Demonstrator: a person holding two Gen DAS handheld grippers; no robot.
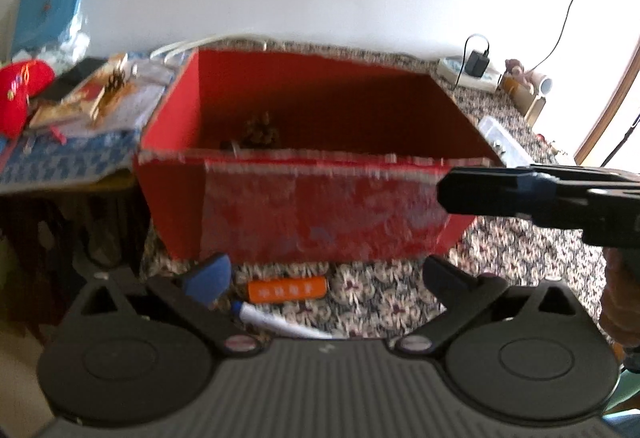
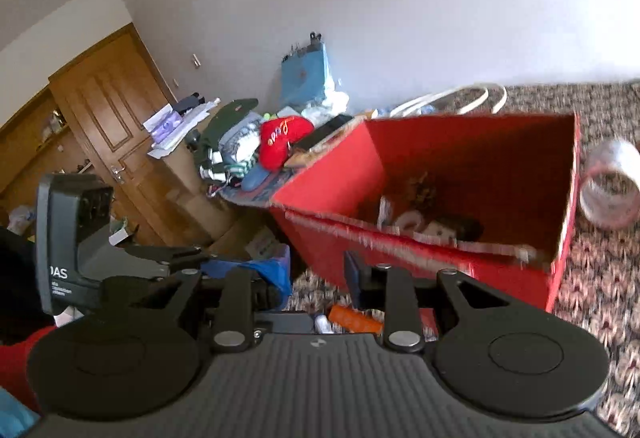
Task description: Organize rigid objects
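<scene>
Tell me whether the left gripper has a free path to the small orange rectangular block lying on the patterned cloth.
Probably yes: the left gripper is open, the orange block lies between its fingers, uncovered.

Box [image 1: 304,214]: red, pale scuffed patches on front. Surface [image 1: 532,254]: dark floral cloth, cream and maroon blooms. Small bar [image 1: 286,289]: orange. Marker [image 1: 276,322]: white, blue cap. Cap [image 2: 282,142]: red, yellow lettering. Tool fingers [image 1: 452,278]: black.
</scene>
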